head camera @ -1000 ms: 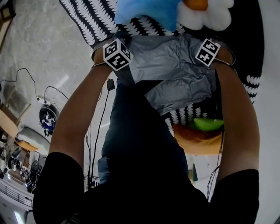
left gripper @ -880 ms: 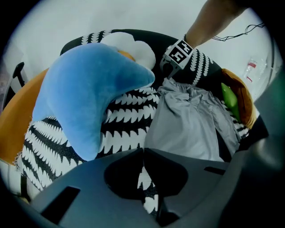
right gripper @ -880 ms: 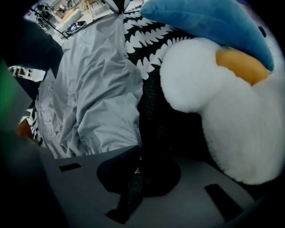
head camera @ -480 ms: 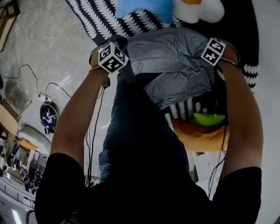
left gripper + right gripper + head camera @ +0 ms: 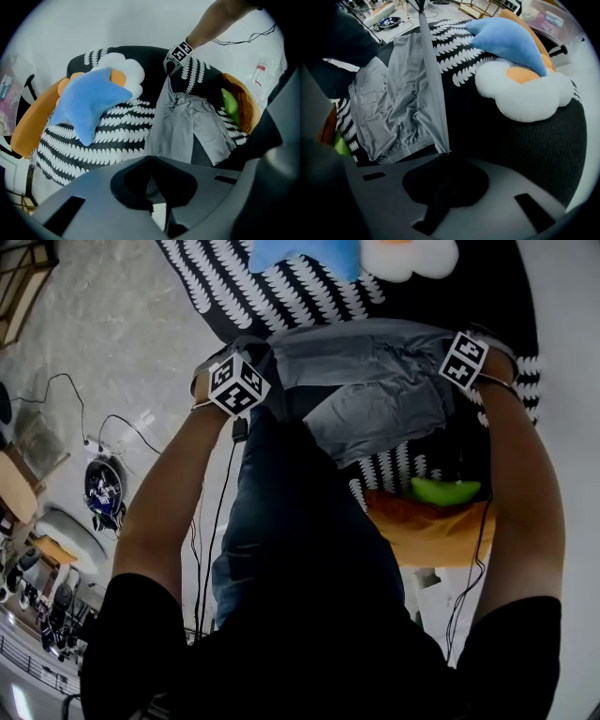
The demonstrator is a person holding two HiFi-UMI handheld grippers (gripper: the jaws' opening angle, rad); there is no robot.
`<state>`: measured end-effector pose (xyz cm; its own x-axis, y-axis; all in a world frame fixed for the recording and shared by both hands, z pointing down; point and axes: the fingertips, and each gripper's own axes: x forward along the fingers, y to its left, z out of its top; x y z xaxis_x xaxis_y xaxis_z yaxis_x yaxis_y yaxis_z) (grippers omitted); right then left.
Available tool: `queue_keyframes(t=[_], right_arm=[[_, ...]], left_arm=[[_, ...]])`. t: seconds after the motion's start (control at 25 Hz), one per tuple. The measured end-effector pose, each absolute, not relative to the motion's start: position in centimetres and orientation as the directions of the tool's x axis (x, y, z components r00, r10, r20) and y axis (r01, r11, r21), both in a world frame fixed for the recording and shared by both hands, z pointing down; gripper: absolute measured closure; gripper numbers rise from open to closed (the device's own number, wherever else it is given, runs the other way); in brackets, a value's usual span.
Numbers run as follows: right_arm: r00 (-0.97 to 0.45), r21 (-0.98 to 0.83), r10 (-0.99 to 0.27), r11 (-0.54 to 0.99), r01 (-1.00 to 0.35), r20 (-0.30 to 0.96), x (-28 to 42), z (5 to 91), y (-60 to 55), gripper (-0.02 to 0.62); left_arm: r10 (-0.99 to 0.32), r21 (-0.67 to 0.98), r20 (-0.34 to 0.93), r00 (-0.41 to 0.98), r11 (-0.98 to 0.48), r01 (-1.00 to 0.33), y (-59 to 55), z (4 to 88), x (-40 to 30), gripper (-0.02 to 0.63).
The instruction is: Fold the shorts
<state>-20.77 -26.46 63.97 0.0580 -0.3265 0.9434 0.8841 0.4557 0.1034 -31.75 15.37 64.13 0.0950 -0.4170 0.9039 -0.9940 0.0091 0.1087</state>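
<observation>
The grey shorts (image 5: 375,381) hang stretched by one edge between my two grippers, above a black-and-white patterned seat (image 5: 244,287). My left gripper (image 5: 246,381) is shut on one end of that edge, and my right gripper (image 5: 466,357) is shut on the other. In the left gripper view the shorts (image 5: 183,126) run taut from my left gripper (image 5: 152,161) to the right gripper (image 5: 179,52). In the right gripper view the shorts (image 5: 398,103) lead from my right gripper (image 5: 447,157) towards the top, with their lower part still resting crumpled on the seat.
A blue star pillow (image 5: 89,103) and a white flower pillow (image 5: 525,93) lie on the patterned cover (image 5: 112,136). An orange cushion (image 5: 431,531) with a green item (image 5: 442,490) sits at the right. Cables (image 5: 112,427) trail on the floor at the left.
Both grippers have risen with the shorts and moved up in the head view. The fabric edge between them is pulled tighter. The pillows have slid towards the top edge.
</observation>
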Motion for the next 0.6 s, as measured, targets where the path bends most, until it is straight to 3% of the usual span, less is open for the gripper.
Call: queue_keyframes(t=[0.6], right_arm=[[0.010,0.142,-0.375,0.377,0.915,0.927,-9.7,60.9,-26.5,0.586]], left_arm=[[-0.373,0.159,0.907,0.197,-0.130,-0.979,16.5,61.6,-14.2,0.588]])
